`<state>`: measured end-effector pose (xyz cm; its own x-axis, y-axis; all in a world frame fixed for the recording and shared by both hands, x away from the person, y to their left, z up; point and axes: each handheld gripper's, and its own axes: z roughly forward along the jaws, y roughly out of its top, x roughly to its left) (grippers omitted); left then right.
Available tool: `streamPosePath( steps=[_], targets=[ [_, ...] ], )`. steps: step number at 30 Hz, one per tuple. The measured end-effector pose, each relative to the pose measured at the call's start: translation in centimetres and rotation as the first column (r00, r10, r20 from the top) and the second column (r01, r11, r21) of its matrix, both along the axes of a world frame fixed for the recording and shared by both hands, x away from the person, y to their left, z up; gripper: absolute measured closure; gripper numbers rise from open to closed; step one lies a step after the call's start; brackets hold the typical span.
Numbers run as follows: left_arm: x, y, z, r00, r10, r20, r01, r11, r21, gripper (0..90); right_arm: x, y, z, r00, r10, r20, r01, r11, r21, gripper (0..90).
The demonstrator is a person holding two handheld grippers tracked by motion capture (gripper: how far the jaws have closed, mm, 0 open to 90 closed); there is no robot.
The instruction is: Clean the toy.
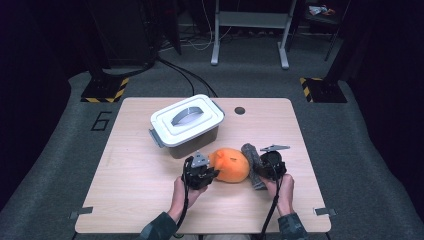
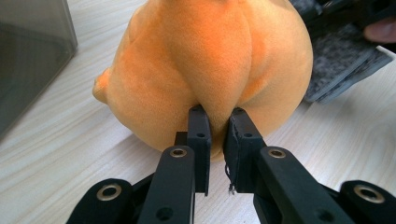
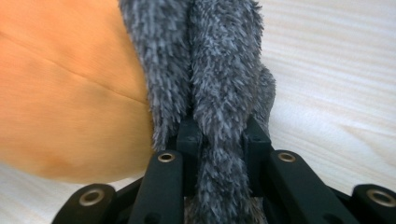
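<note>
On the worktop (image 1: 150,200), the left gripper (image 2: 218,126) pinches a fold of a soft orange plush toy (image 2: 210,60); just beside it, the right gripper (image 3: 219,135) clamps a limp grey furry cloth (image 3: 219,70). Both look light and squashy, best held by bunched fabric.

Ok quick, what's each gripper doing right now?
Left gripper: shut, pinching a fold of the orange plush toy.
Right gripper: shut on the grey furry cloth, next to the toy.
</note>
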<state>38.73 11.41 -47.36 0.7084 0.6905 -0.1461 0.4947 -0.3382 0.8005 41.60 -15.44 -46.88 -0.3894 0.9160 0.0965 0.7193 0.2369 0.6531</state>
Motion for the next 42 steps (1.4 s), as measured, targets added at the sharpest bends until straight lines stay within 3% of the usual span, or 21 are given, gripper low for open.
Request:
streamPosePath(
  steps=[6, 10, 14, 17, 21, 23, 26, 29, 32, 35, 37, 42],
  targets=[
    [0.0, 0.0, 0.0, 1.0000, 0.005, 0.001, -0.005, 1.0000, -0.004, 80.9, 0.2, -0.2, -0.4, 0.9997, -0.014, -0.020, 0.014, 1.000, 0.006, 74.2],
    [0.0, 0.1, 0.0, 0.9999, 0.009, -0.006, -0.010, 0.9999, -0.010, 80.8, -0.3, -0.5, 0.6, 0.9994, -0.022, 0.026, 0.022, 1.000, 0.014, 74.3],
    [0.0, 0.2, 0.0, 0.9999, 0.010, -0.004, -0.010, 0.9999, -0.008, 80.8, -1.3, -0.3, 2.7, 0.9948, -0.014, 0.101, 0.012, 1.000, 0.029, 74.3],
    [0.0, 0.1, 0.0, 0.9999, 0.013, -0.001, -0.013, 0.9999, -0.009, 80.7, -2.1, 0.5, 4.2, 0.9911, 0.026, 0.131, -0.032, 0.998, 0.046, 74.4],
    [0.1, 0.2, 0.0, 0.9999, 0.011, -0.003, -0.011, 0.9999, -0.009, 79.5, -2.3, 2.1, 4.9, 0.9879, 0.075, 0.136, -0.079, 0.997, 0.020, 74.4],
    [0.1, 0.3, 0.0, 0.9999, 0.015, 0.002, -0.015, 0.9999, -0.001, 74.1, -2.1, 2.5, 4.5, 0.9889, 0.085, 0.122, -0.085, 0.996, -0.009, 74.4],
    [0.1, 0.5, -0.1, 0.9998, 0.018, 0.009, -0.018, 0.9997, 0.014, 60.9, -1.7, 2.7, 3.9, 0.9912, 0.073, 0.111, -0.073, 0.997, -0.002, 74.5],
    [-0.1, 0.4, -0.4, 0.9992, 0.019, 0.035, -0.021, 0.9979, 0.062, 50.4, -1.5, 2.5, 3.7, 0.9905, 0.077, 0.114, -0.078, 0.997, 0.006, 74.5],
    [-0.3, 0.1, -0.7, 0.9973, 0.005, 0.073, -0.014, 0.9932, 0.116, 45.4, -1.4, 2.4, 3.7, 0.9907, 0.081, 0.109, -0.081, 0.997, -0.006, 74.5],
    [-0.5, -0.3, -1.1, 0.9930, -0.011, 0.118, -0.006, 0.9898, 0.142, 42.5, -1.2, 2.4, 3.6, 0.9924, 0.068, 0.103, -0.069, 0.998, 0.007, 74.5],
    [-0.6, -0.5, -1.2, 0.9872, -0.027, 0.157, 0.000, 0.9853, 0.171, 42.4, -1.1, 2.2, 3.6, 0.9926, 0.071, 0.098, -0.071, 0.997, -0.001, 74.5],
    [-0.7, -1.0, -1.2, 0.9812, -0.043, 0.188, 0.008, 0.9828, 0.184, 53.2, -1.1, 2.3, 3.6, 0.9923, 0.067, 0.104, -0.067, 0.998, -0.005, 74.5]
  ],
)
